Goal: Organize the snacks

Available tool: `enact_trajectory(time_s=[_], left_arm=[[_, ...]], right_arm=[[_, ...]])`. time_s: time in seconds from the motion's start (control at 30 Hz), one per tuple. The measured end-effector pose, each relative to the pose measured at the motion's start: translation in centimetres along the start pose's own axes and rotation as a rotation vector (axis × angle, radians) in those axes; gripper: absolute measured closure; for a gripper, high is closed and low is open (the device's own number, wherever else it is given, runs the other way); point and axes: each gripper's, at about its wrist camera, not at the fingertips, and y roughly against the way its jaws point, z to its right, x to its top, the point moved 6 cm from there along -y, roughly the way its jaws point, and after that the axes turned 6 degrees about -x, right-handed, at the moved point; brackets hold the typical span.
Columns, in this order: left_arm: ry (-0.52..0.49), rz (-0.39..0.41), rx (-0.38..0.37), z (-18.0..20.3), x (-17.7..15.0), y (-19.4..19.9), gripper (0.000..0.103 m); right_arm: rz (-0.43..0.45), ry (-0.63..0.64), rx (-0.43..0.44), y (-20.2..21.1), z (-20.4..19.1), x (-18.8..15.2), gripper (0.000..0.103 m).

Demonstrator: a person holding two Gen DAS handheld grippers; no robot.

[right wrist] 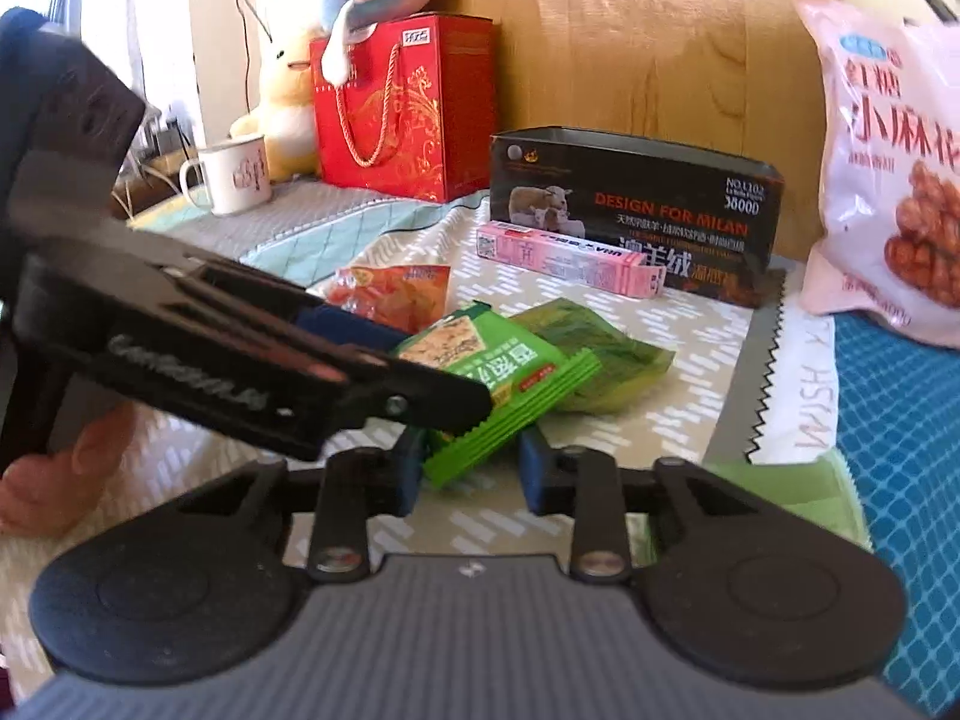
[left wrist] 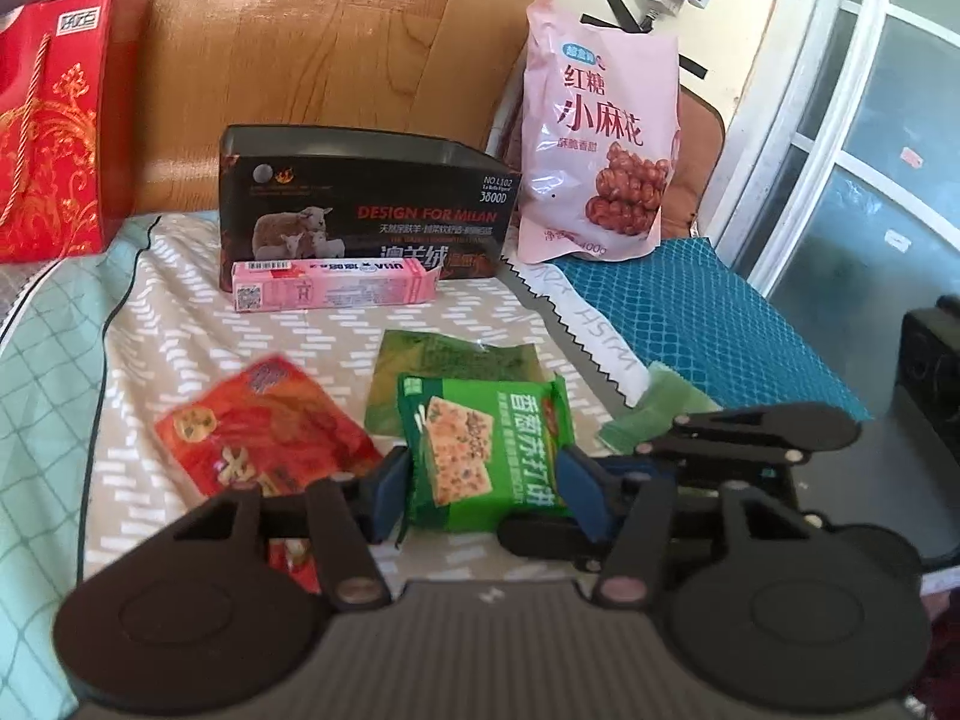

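A bright green cracker packet [left wrist: 480, 450] lies on the patterned bedspread [left wrist: 180, 324]. My left gripper [left wrist: 483, 492] is shut on it, a blue pad pressing on each long side. My right gripper [right wrist: 471, 471] is shut on the crimped end of the same cracker packet [right wrist: 510, 396]. Its black frame [left wrist: 756, 432] reaches in from the right in the left wrist view. A dark green packet [left wrist: 444, 372] lies just behind, a red snack packet [left wrist: 264, 432] to the left. Farther back, a pink carton [left wrist: 333, 291] rests against an open black box [left wrist: 360, 204].
A big pink snack bag [left wrist: 600, 138] stands on a teal mat [left wrist: 690, 312] at the right. A red gift bag [right wrist: 402, 108], a white mug [right wrist: 231, 177] and plush toys [right wrist: 288, 96] line the back left. A pale green wrapper [left wrist: 654, 414] lies near the right gripper. A hand [right wrist: 60, 468] shows low left.
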Motion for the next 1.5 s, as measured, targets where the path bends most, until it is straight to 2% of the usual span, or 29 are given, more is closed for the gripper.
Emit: enact_trajectory(time_s=[0.1, 0.17, 0.4, 0.47, 0.53, 0.57, 0.7, 0.77, 0.83, 0.9, 1.0, 1.07, 1.3, 1.4, 1.5], left_arm=[[0.048, -0.012, -0.037, 0.5, -0.2, 0.7, 0.052], [0.092, -0.048, -0.065, 1.0, -1.5, 0.8, 0.053], [0.092, -0.1, -0.135, 3.8, -6.1, 3.7, 0.053], [0.081, -0.113, -0.143, 4.1, -6.8, 4.4, 0.046], [0.079, -0.111, -0.128, 3.8, -6.8, 5.0, 0.03], [0.082, -0.104, -0.117, 3.6, -6.6, 5.2, 0.029], [0.139, -0.102, -0.123, 2.4, -5.5, 4.8, 0.03], [0.167, -0.111, -0.15, 2.4, -5.2, 4.2, 0.035], [0.163, -0.121, -0.155, 2.8, -5.0, 3.4, 0.048], [0.157, -0.139, -0.16, 3.3, -5.2, 2.5, 0.054], [0.112, -0.12, -0.124, 4.1, -5.6, 2.4, 0.06], [0.094, -0.119, -0.121, 4.4, -6.1, 2.8, 0.06], [0.104, -0.118, -0.155, 5.2, -8.1, 4.6, 0.06], [0.135, -0.089, -0.149, 4.9, -6.6, 5.3, 0.06], [0.143, -0.009, -0.152, 5.0, -3.3, 7.3, 0.06]], right_arm=[[0.003, 0.047, 0.015, 1.1, -0.5, -0.3, 0.073], [-0.033, 0.062, 0.036, 1.9, -0.5, -0.9, 0.073], [-0.089, 0.139, 0.124, 6.4, -2.7, -4.2, 0.07], [-0.081, 0.155, 0.122, 7.5, -3.1, -5.0, 0.063], [-0.054, 0.169, 0.076, 8.2, -3.0, -5.4, 0.043], [-0.04, 0.174, 0.056, 8.4, -2.8, -5.4, 0.04], [-0.022, 0.185, 0.028, 8.4, -2.6, -5.0, 0.04], [-0.027, 0.2, 0.03, 8.1, -2.8, -4.8, 0.04], [-0.035, 0.211, 0.043, 8.0, -3.2, -4.8, 0.042], [-0.054, 0.21, 0.056, 7.7, -3.5, -4.9, 0.042], [-0.078, 0.188, 0.025, 7.1, -3.2, -5.0, 0.047], [-0.082, 0.149, 0.039, 7.3, -3.0, -5.2, 0.052], [-0.087, 0.134, 0.094, 9.2, -4.7, -6.4, 0.06], [-0.104, 0.09, 0.103, 9.2, -4.8, -5.3, 0.063], [-0.05, 0.095, 0.082, 9.6, -4.8, -2.5, 0.063]])
